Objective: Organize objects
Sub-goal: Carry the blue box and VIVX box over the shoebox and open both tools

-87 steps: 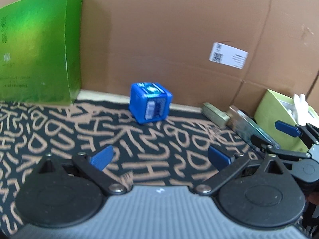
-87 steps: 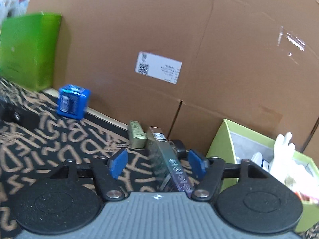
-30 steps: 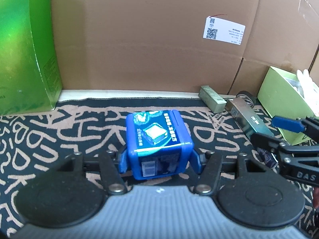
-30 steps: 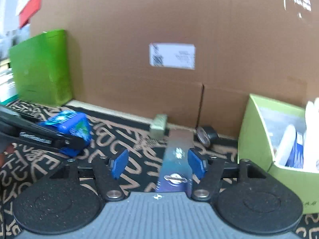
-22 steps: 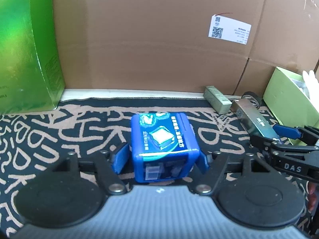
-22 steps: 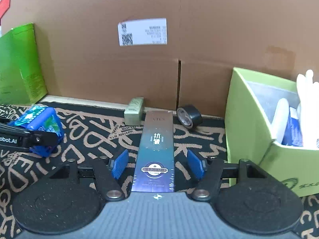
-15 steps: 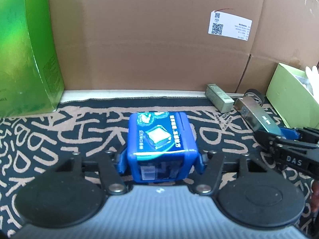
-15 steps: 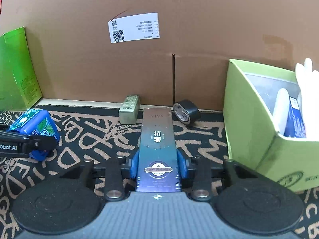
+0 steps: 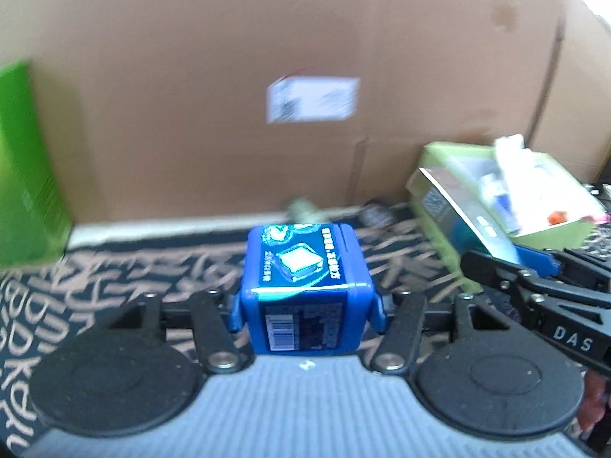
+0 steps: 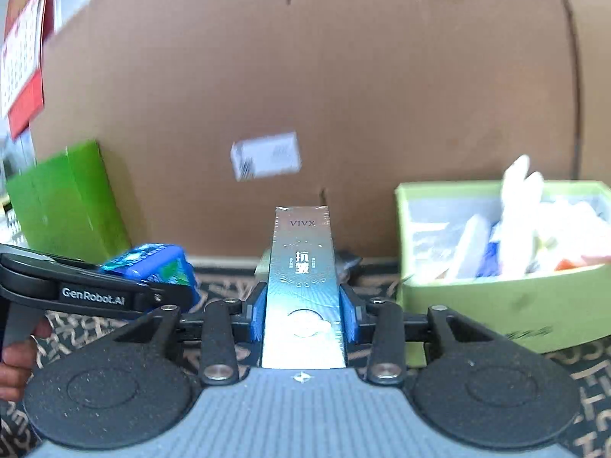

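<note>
The blue cube box [image 9: 305,286] is clamped between the pads of the left claw [image 9: 307,307], gripped low on its two side faces and held clear of the patterned desk [image 9: 114,278]. It is judged light and rigid, a glossy printed carton or plastic case; the smooth sides may slip, so a hold across the flat parallel faces near the middle looks best. The long silver-blue carton [image 10: 303,286] is clamped by the right claw [image 10: 303,318] near its near end, with most of its length projecting forward. It is judged light and stiff but crushable, and the far end may droop or swing; a hold nearer the middle would steady it.

Compared with the frame half a second back, both items are seen lifted off the desk and carried toward the open lime-green box [image 10: 496,305], which now lies closer in both views. The right claw's jaws have been closing within the last second and are now pressed on the carton. The backdrop is motion-blurred.
</note>
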Motion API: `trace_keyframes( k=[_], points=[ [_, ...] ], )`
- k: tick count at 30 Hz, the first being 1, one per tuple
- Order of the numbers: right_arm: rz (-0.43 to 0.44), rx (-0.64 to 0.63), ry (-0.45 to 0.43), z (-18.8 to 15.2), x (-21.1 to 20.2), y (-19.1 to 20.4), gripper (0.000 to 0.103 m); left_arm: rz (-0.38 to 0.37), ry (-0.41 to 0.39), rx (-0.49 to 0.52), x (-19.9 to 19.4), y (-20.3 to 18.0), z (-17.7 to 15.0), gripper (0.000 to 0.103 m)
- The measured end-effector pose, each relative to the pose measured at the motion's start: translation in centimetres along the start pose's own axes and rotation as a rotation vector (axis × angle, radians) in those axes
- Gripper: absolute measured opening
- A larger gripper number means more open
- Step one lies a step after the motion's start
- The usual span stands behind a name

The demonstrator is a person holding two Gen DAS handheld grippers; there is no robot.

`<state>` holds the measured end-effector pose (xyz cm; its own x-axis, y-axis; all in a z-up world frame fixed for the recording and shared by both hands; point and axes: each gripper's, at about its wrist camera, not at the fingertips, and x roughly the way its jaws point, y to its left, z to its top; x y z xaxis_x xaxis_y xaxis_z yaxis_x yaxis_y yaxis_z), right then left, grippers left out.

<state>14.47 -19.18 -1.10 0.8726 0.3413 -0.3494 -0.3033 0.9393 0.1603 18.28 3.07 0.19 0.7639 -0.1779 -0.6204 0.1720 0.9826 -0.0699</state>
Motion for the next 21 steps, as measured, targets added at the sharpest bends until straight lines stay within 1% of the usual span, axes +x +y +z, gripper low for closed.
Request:
trace_keyframes(
  k=[5, 11, 15, 18, 21],
  points=[
    [-0.066, 0.017, -0.097, 1.8, -3.2, -3.0, 0.043, -0.079, -0.063, 0.061, -1.2, -5.0, 2.5, 0.057],
    [-0.188, 0.032, -0.175, 3.6, -5.6, -7.9, 0.043, -0.143, -0.103, 0.119, -0.3, -11.2, 5.3, 0.057],
    [-0.269, 0.026, -0.202, 4.8, -5.5, -11.4, 0.043, -0.162, -0.121, 0.154, 1.5, -15.0, 6.7, 0.057],
    [-0.3, 0.023, -0.21, 5.6, -4.7, -13.7, 0.043, -0.171, -0.134, 0.164, 3.1, -17.2, 7.4, 0.057],
    [-0.324, 0.024, -0.219, 5.9, -3.6, -15.2, 0.043, -0.157, -0.138, 0.179, 4.6, -18.9, 7.6, 0.057]
  ],
)
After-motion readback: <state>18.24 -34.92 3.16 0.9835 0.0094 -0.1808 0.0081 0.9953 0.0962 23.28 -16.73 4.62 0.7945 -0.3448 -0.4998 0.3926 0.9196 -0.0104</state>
